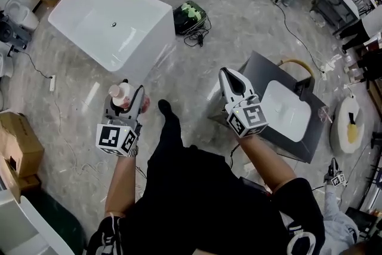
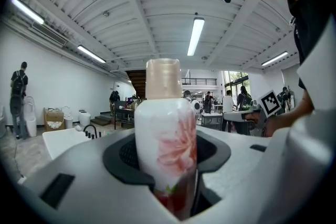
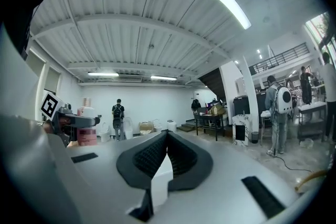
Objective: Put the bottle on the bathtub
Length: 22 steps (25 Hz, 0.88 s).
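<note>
Pink-flowered bottle (image 2: 167,144) in left gripper (image 1: 125,92)

Long ceiling tubes (image 2: 195,35) are lighting the hall evenly and brightly; in the right gripper view one tube (image 3: 227,4) is glowing almost pure white. In the head view the polished floor (image 1: 239,27) is giving back pale streaks of glare, and the white bathtub (image 1: 146,48) is shining with little detail. Shadows are falling soft and short. Both gripper views are bending strongly toward the edges, and black corners are closing round each picture. The bottle (image 2: 165,149), very close to the lens, is looking slightly soft, while the far background is appearing small and a little hazy.
</note>
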Available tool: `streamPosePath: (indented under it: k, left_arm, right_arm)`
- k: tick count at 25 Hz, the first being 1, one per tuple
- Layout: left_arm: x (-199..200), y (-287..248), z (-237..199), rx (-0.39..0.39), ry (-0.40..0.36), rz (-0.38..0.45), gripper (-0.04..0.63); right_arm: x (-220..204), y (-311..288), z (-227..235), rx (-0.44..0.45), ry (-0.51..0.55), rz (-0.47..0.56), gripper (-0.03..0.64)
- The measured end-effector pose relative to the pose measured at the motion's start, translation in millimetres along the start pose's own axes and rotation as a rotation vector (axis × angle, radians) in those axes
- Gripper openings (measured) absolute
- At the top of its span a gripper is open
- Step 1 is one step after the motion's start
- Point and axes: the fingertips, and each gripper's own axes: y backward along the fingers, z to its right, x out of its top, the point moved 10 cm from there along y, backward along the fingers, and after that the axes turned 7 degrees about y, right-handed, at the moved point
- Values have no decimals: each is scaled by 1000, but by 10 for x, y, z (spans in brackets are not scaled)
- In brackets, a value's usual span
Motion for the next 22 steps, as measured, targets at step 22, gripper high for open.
streamPosePath:
  k: [22]
  left_arm:
    - [721,-2745,-2745,-82,-79,6,209]
  right_arm:
    - [145,-3585,649,-45,88,-27,8]
